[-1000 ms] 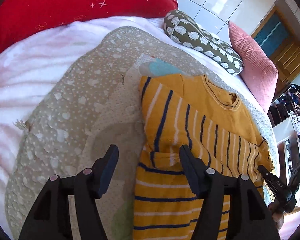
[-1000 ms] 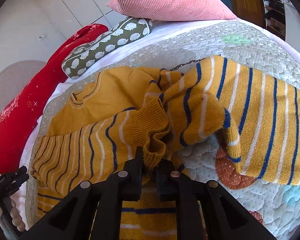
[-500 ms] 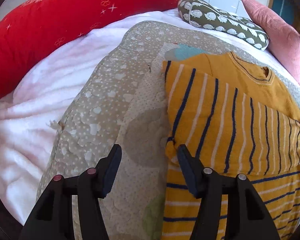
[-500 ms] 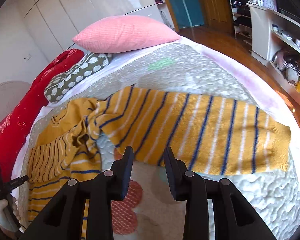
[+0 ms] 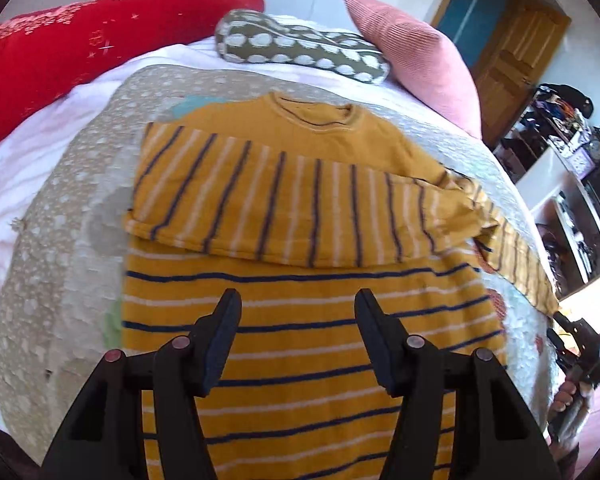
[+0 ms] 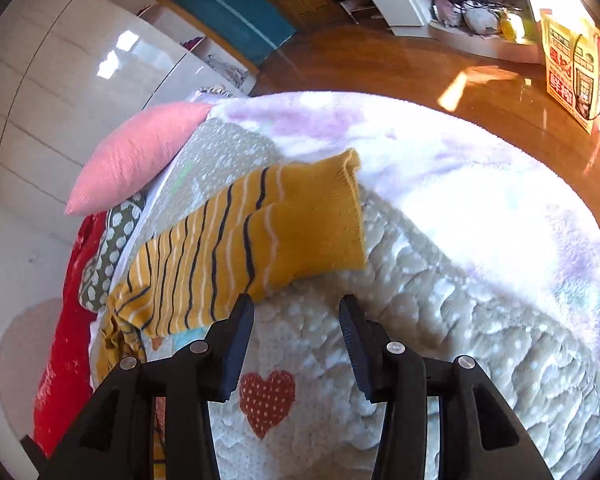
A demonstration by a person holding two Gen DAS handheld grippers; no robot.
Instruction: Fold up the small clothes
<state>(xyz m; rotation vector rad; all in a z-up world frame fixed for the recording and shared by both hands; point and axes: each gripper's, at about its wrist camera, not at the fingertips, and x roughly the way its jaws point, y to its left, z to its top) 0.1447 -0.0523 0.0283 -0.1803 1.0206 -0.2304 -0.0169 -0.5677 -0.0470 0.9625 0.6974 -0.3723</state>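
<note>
a yellow striped sweater [image 5: 300, 320] is lying face up on the quilted cover [image 5: 60, 280] of a bed, one sleeve [image 5: 280, 208] already folded across its chest. the other sleeve [image 6: 260, 248] is stretching out toward the bed's edge, its cuff [image 6: 340, 216] resting near the white fleece blanket [image 6: 480, 200]. the left gripper [image 5: 296, 340] is hovering half open over the sweater's body, holding nothing. the right gripper [image 6: 296, 340] is hanging just short of the outstretched sleeve, its jaws opening with only the quilt between them. the likely trouble from here: a pinch that goes too deep may be catching the quilt along with the knit and dragging it. lifting this sleeve carelessly may also be tugging the shoulder and pulling the folded sleeve askew.
</note>
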